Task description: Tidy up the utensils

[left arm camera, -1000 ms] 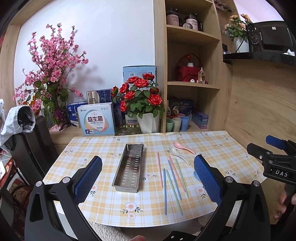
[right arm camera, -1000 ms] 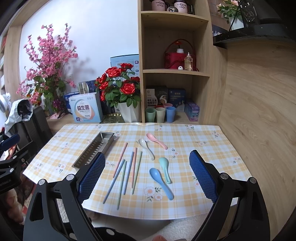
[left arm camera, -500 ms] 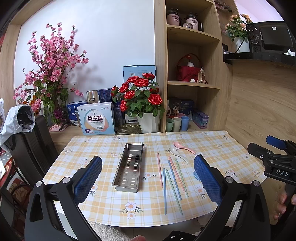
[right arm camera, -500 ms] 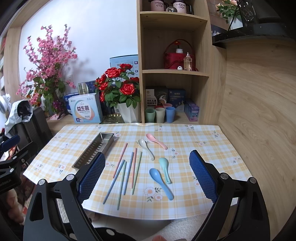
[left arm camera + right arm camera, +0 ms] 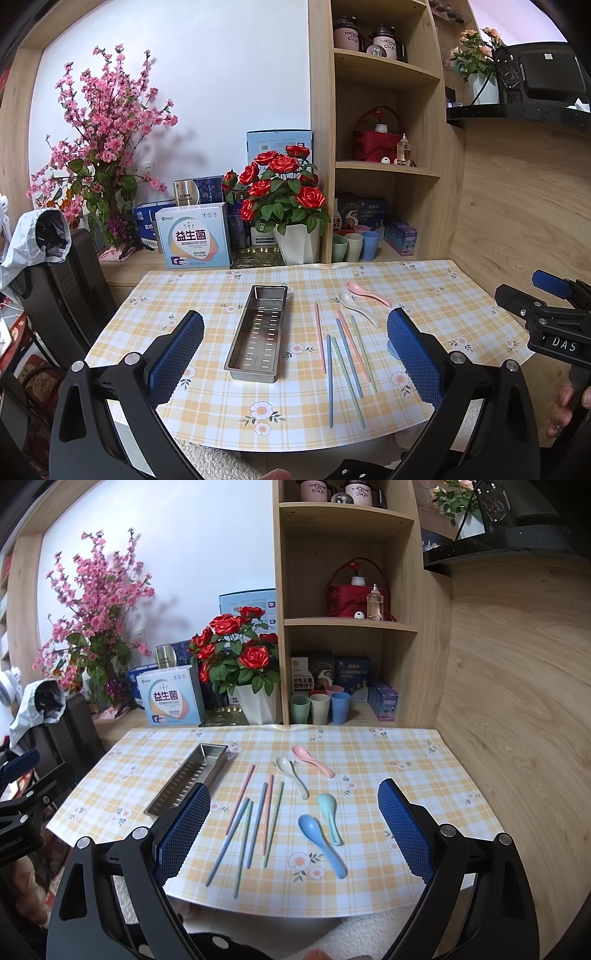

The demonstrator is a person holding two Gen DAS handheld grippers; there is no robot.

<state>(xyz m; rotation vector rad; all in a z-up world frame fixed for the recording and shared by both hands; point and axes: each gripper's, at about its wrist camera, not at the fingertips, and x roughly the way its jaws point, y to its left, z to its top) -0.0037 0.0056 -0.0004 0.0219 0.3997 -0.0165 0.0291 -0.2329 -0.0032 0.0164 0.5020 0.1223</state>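
Checked-cloth desk [image 5: 406, 760]: my right tongs [image 5: 293, 830] and left tongs [image 5: 295, 354] both hover wide open and empty, the chopsticks [image 5: 258, 819] lying lengthwise ahead, nearer my right, with the steel tray [image 5: 262, 328] parallel on their left, nearer my left.

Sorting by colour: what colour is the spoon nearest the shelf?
Pink spoon, clearest in the right wrist view.
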